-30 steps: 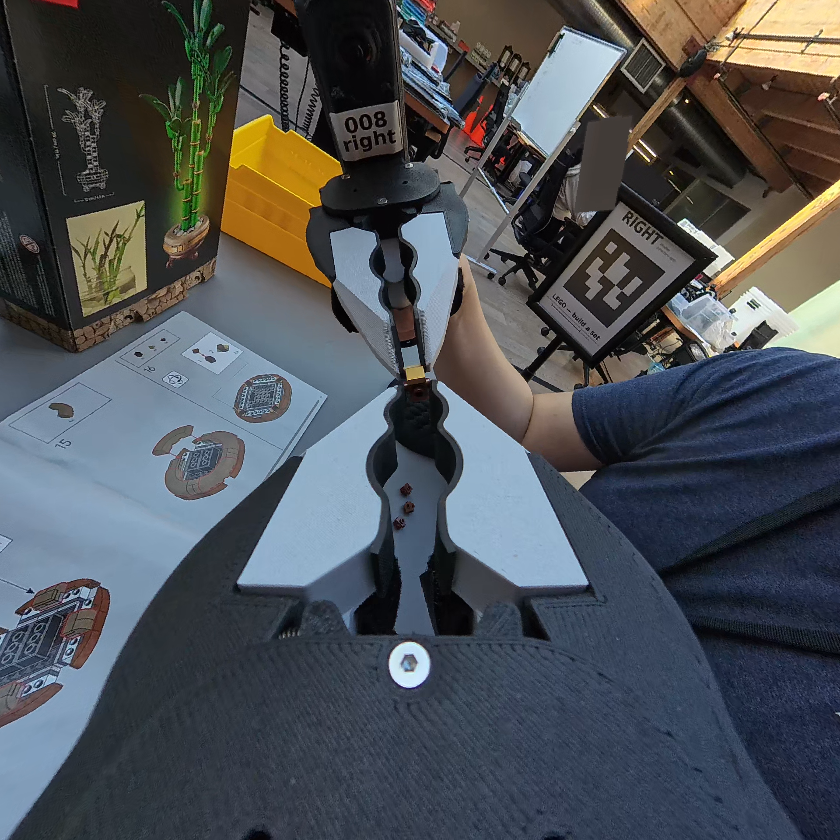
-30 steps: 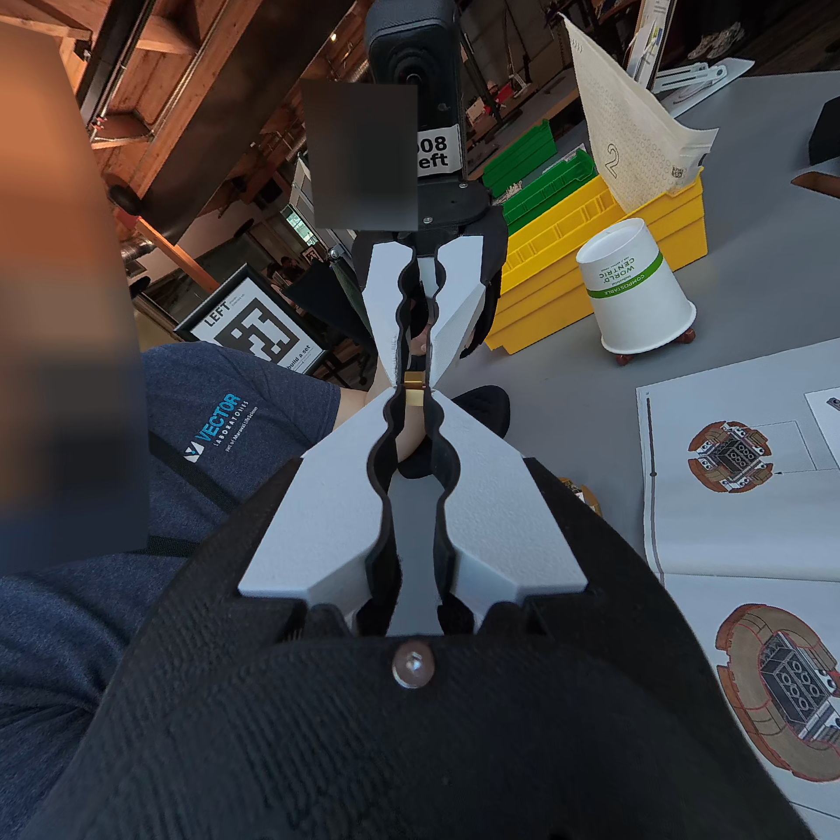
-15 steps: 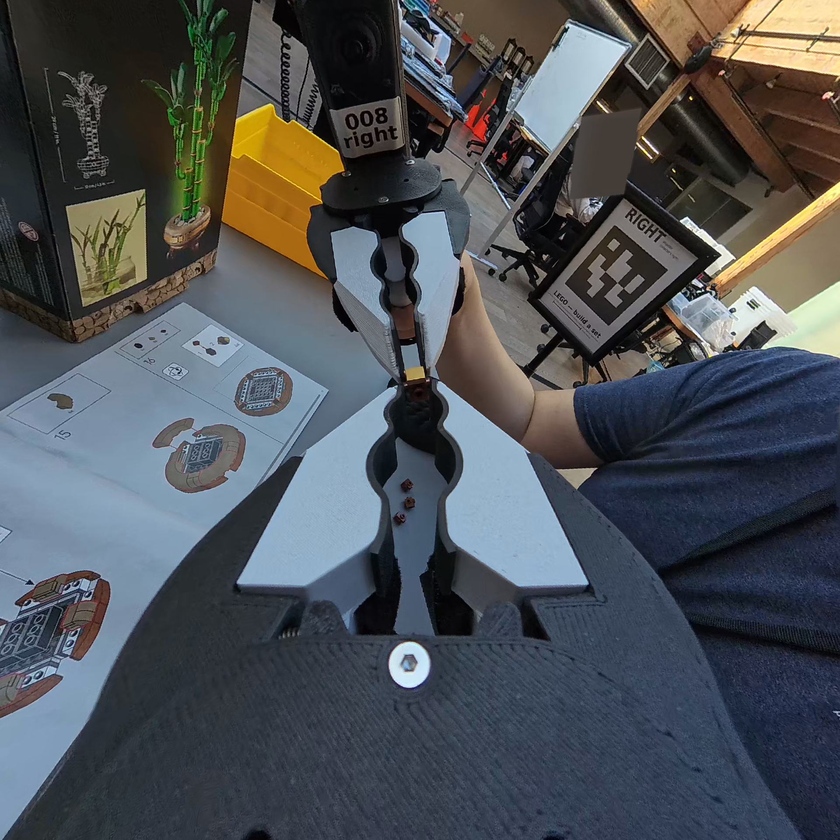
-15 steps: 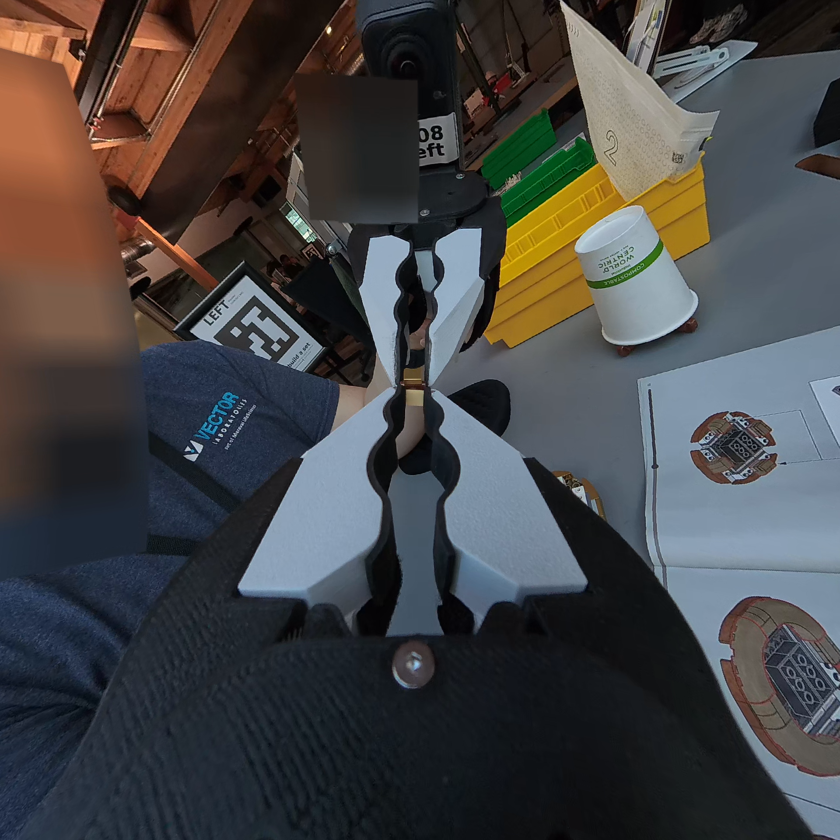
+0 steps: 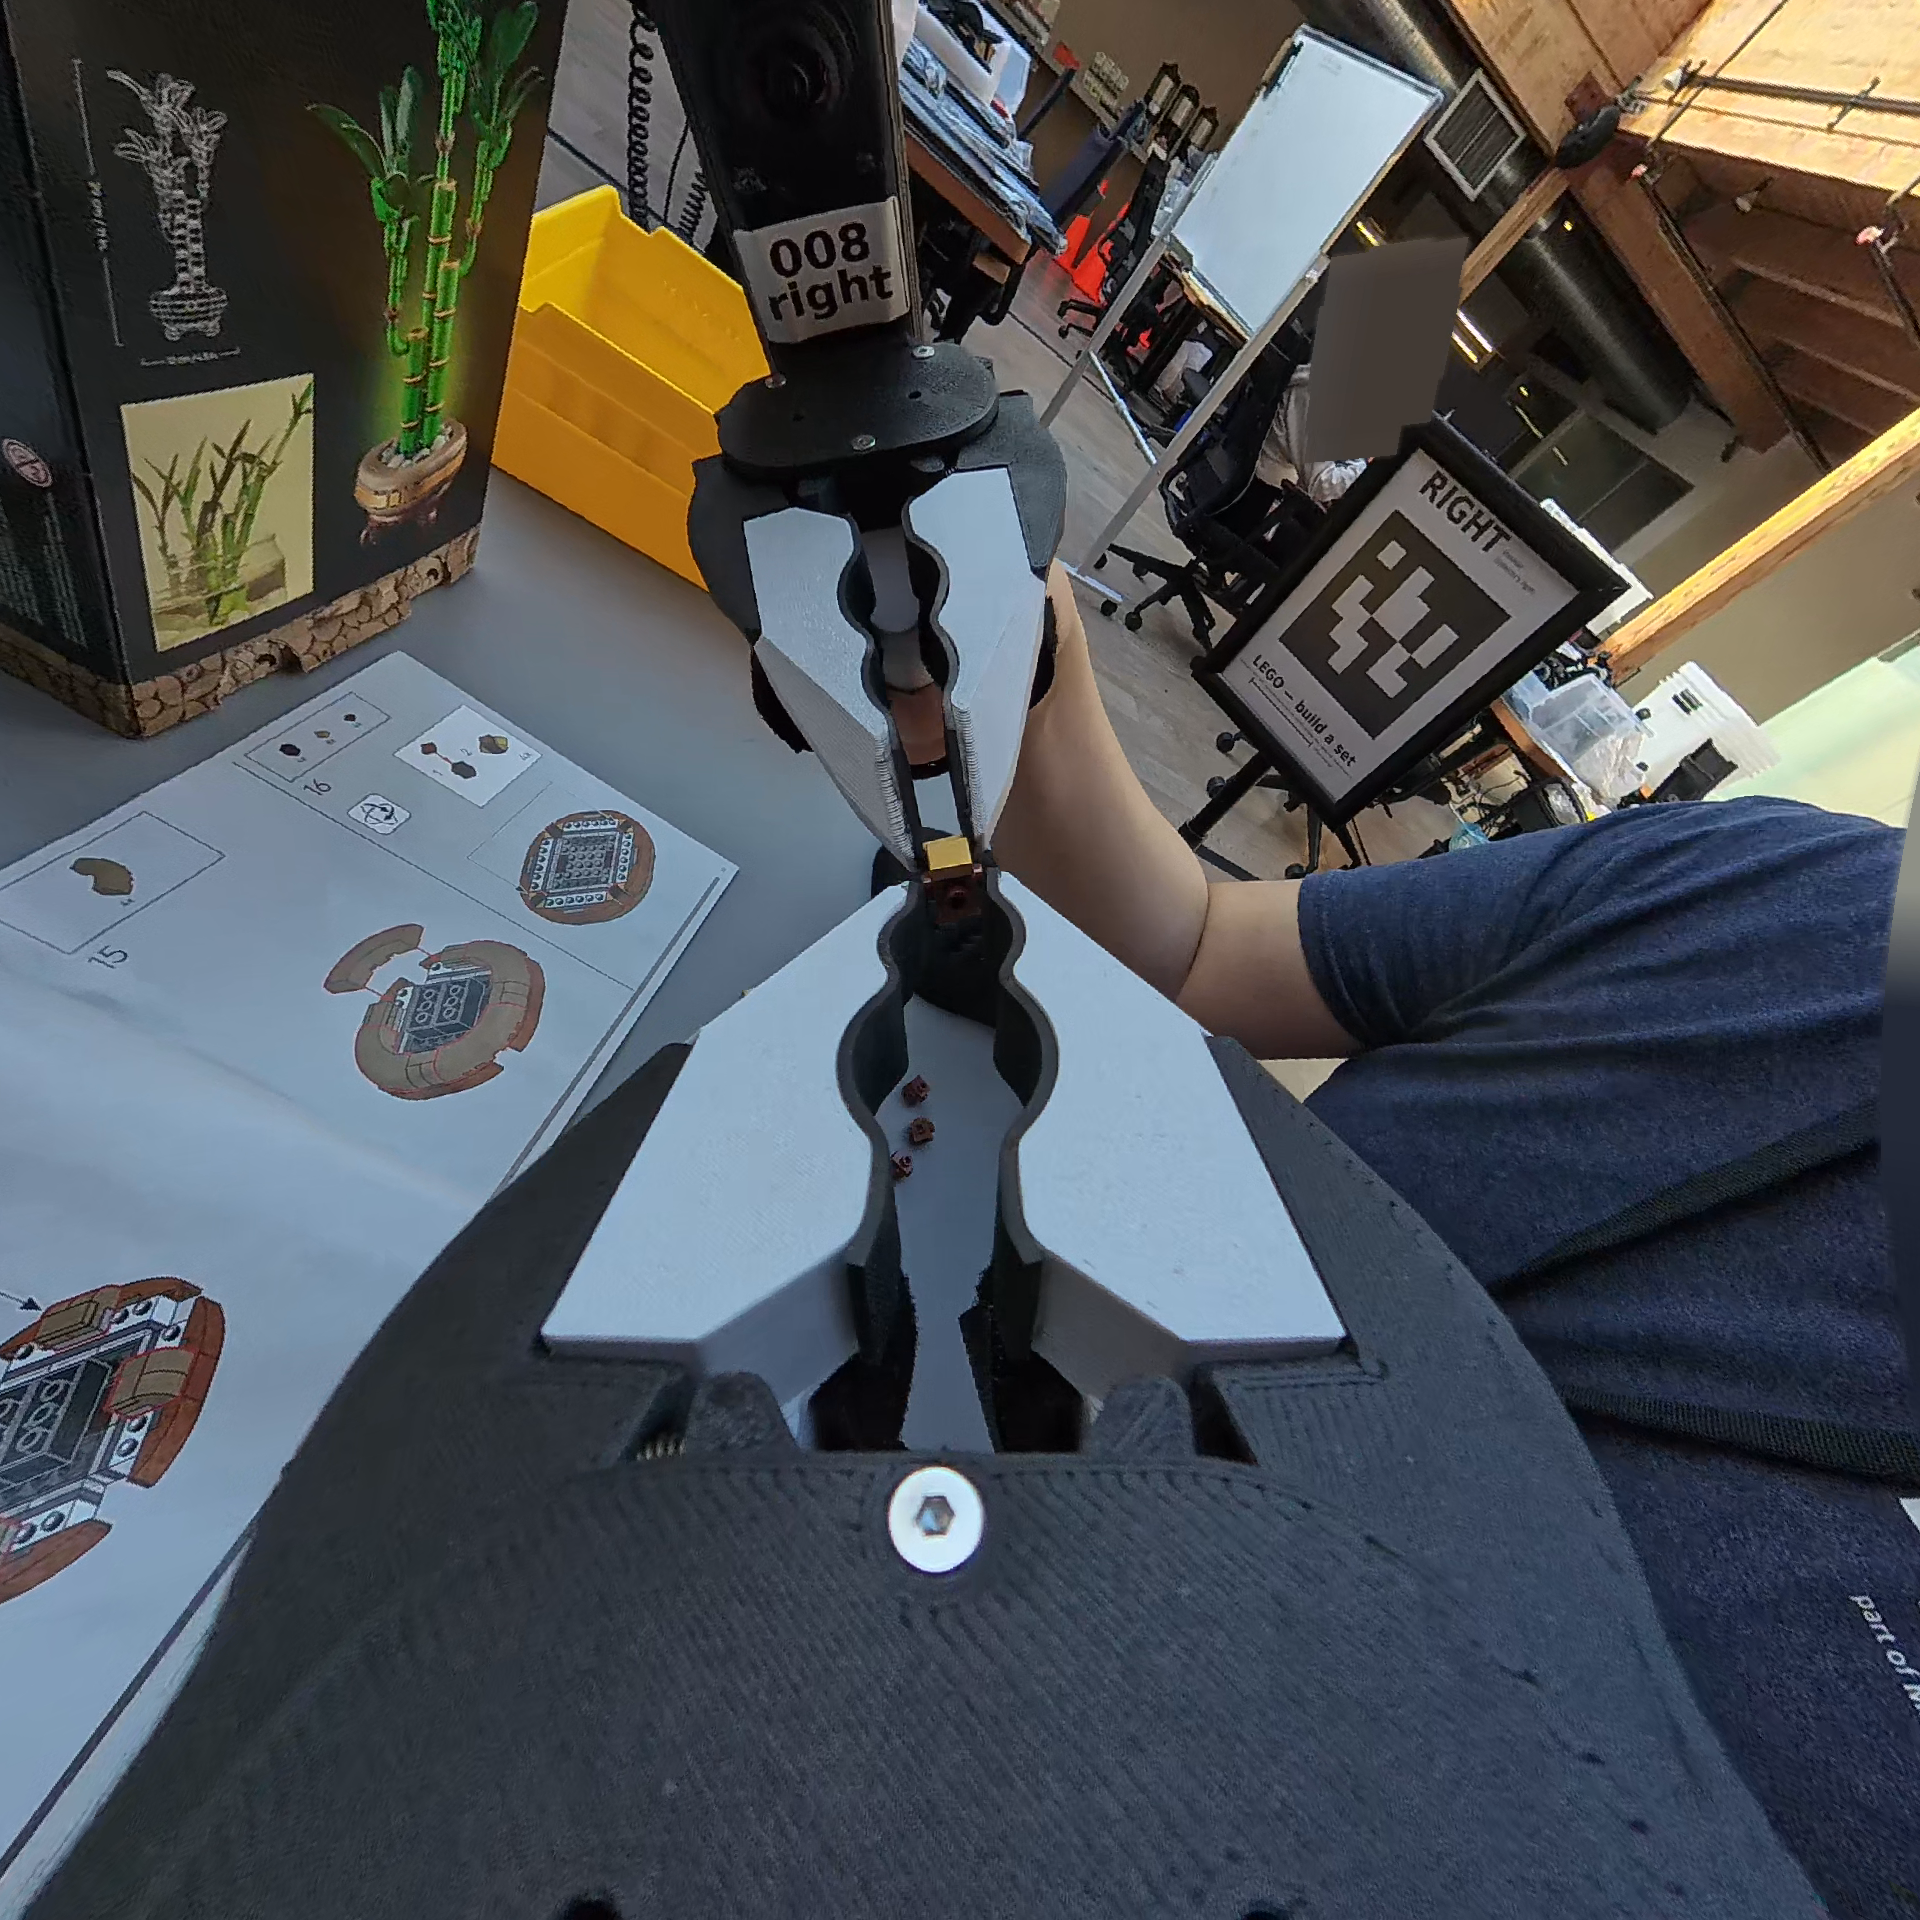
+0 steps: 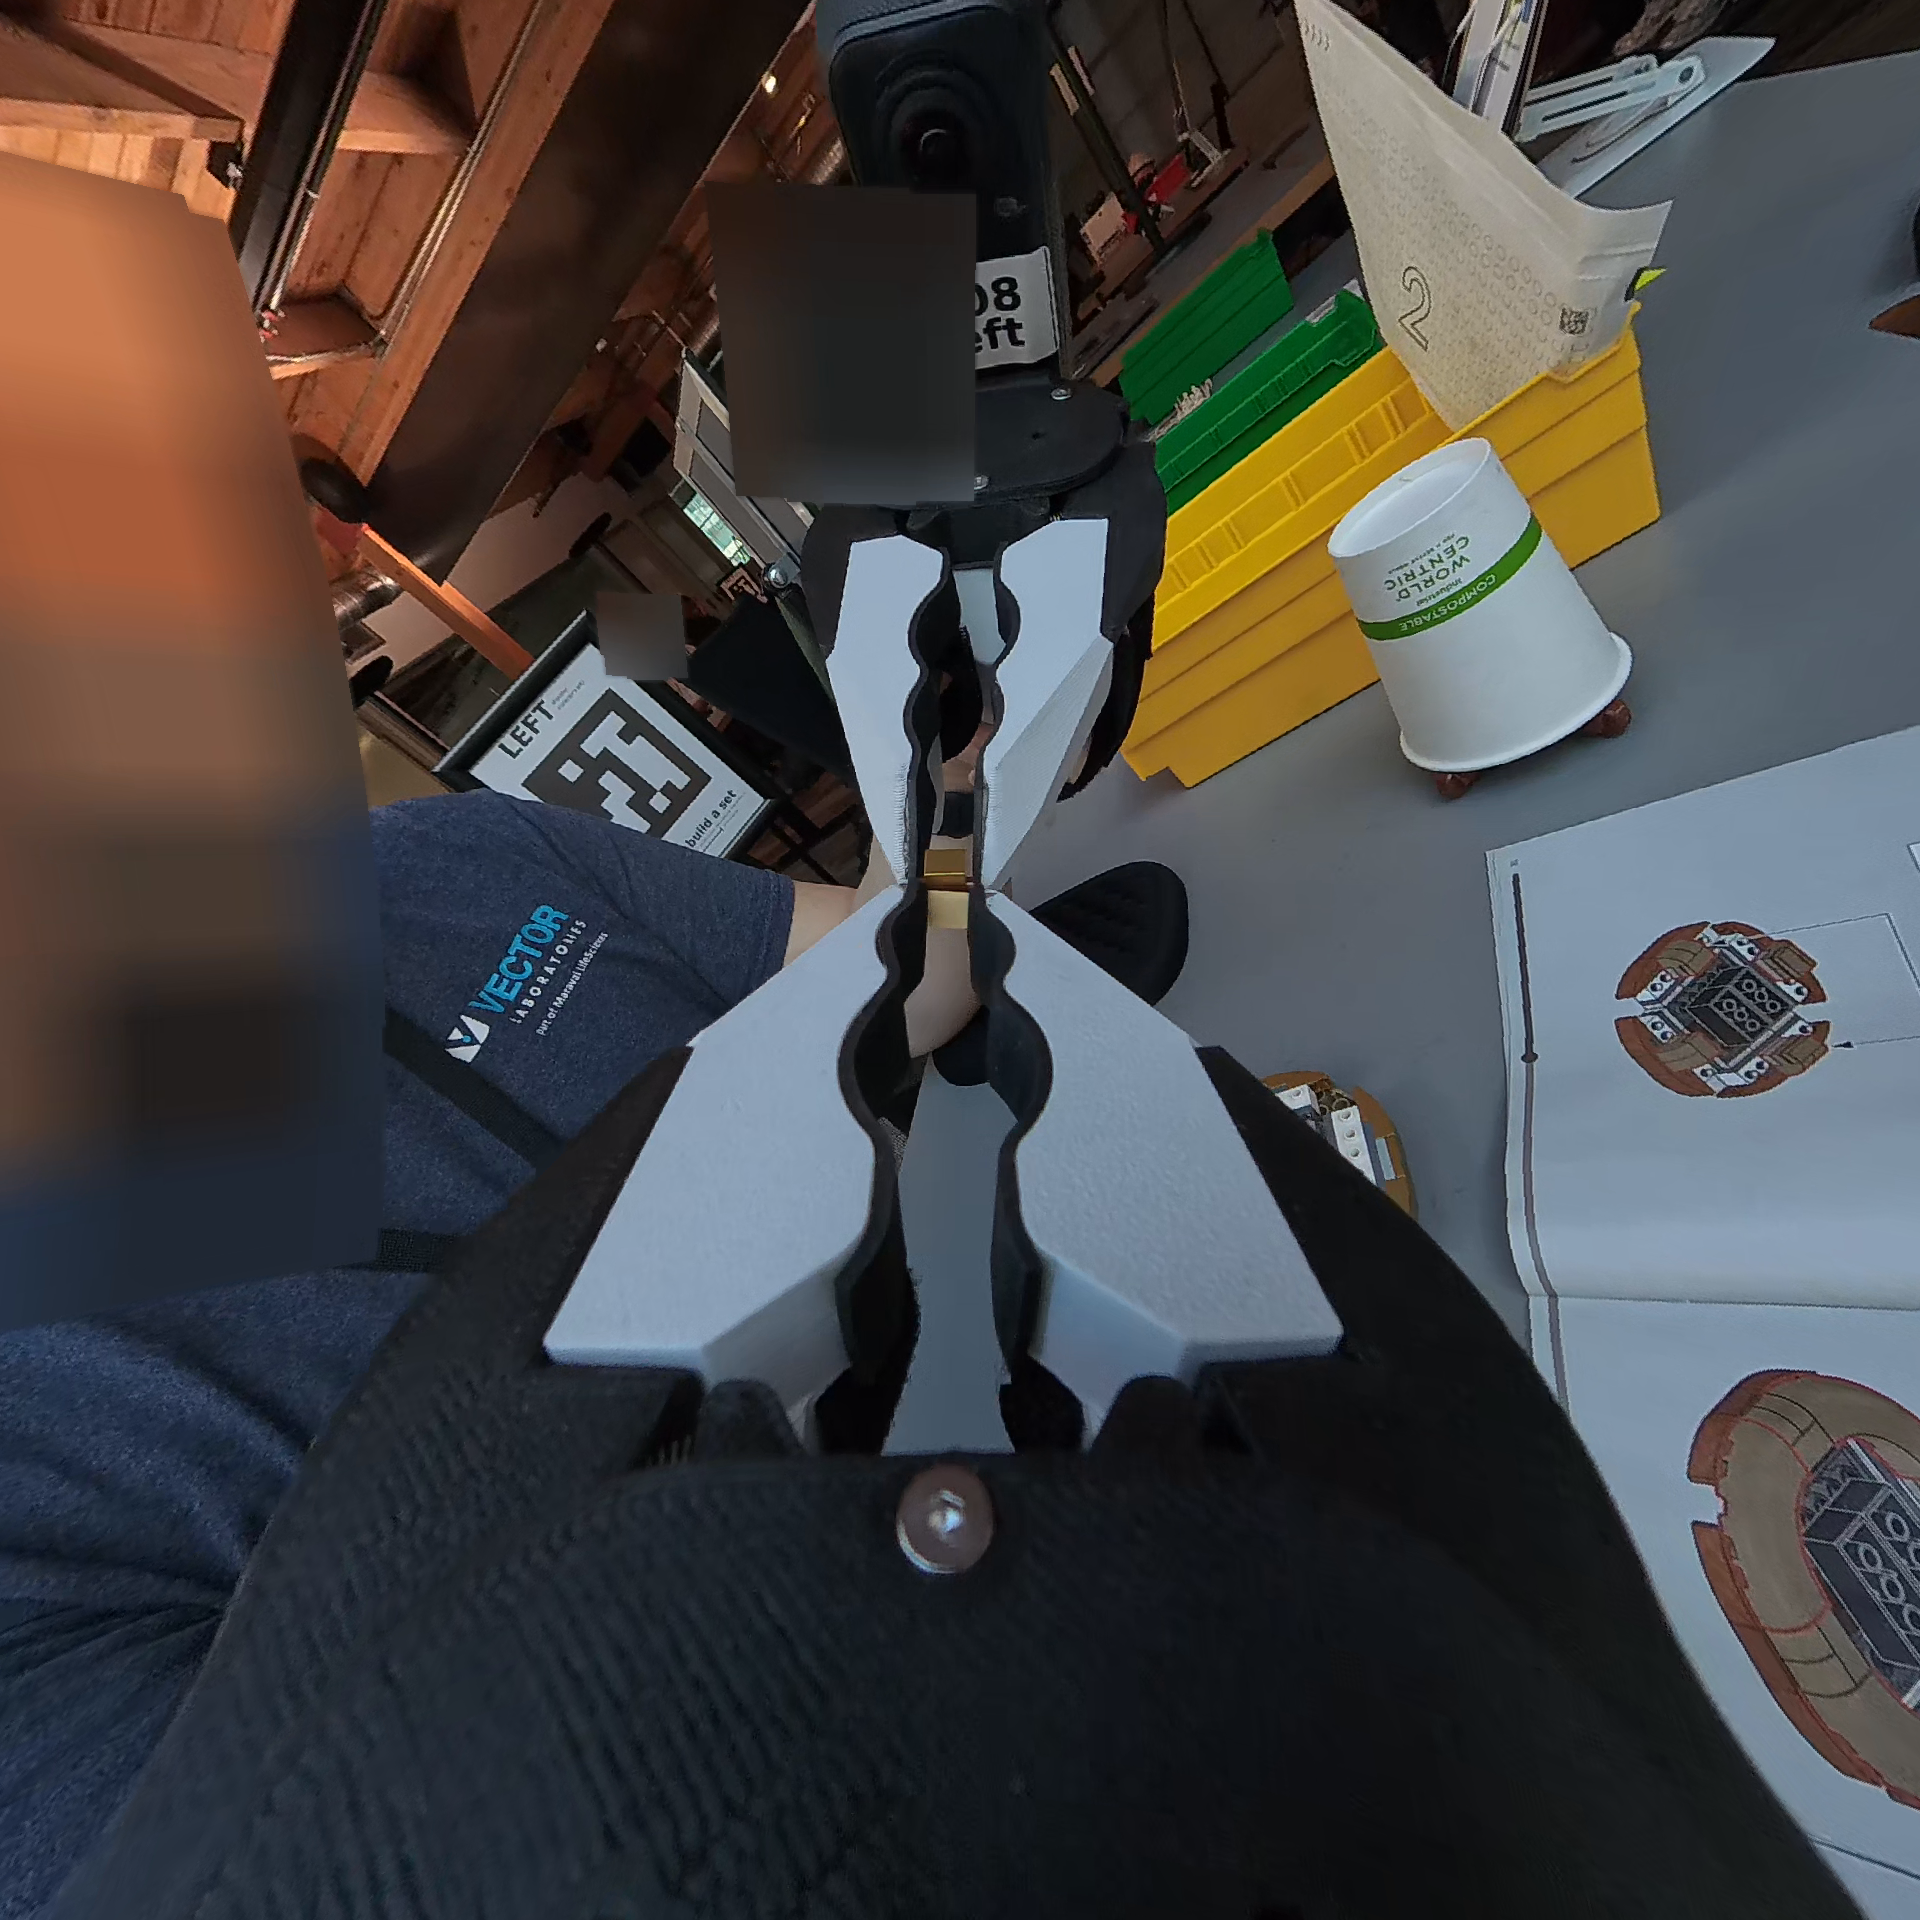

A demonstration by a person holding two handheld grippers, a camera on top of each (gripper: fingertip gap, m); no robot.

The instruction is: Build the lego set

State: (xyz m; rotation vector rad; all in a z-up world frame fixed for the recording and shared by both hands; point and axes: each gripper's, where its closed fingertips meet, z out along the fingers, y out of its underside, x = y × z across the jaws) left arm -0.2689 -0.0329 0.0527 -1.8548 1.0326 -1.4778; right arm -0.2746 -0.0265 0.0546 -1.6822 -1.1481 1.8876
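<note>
The left tongs (image 5: 954,902) are squeezed shut on a tiny brown piece (image 5: 954,906). The right tongs (image 6: 948,902) are squeezed shut on a small gold piece (image 6: 948,906). The two pairs of tongs meet tip to tip, up in the air above the counter (image 5: 582,665). The gold piece and the brown piece touch each other.

I think the step now is to push these two pieces together. To do it well, keep both pieces in one straight line. Push slowly and straight. Do not twist, or a piece may pop out and fall. Keep both tongs squeezed tight until the pieces click.

Three more tiny brown pieces (image 5: 914,1127) lie on the counter under the left tongs. The half-built round base (image 6: 1345,1127) sits on the counter beside the open book of steps (image 6: 1714,1143).

A white paper cup (image 6: 1481,613) stands upside down on some small brown pieces. What is under it is hidden. A yellow bin (image 6: 1351,520) holds a paper bag (image 6: 1455,208), and what else is in the bin is hard to see. Green bins (image 6: 1236,353) sit behind it. The tall box (image 5: 239,343) with the plant picture stands at the back of the counter.
</note>
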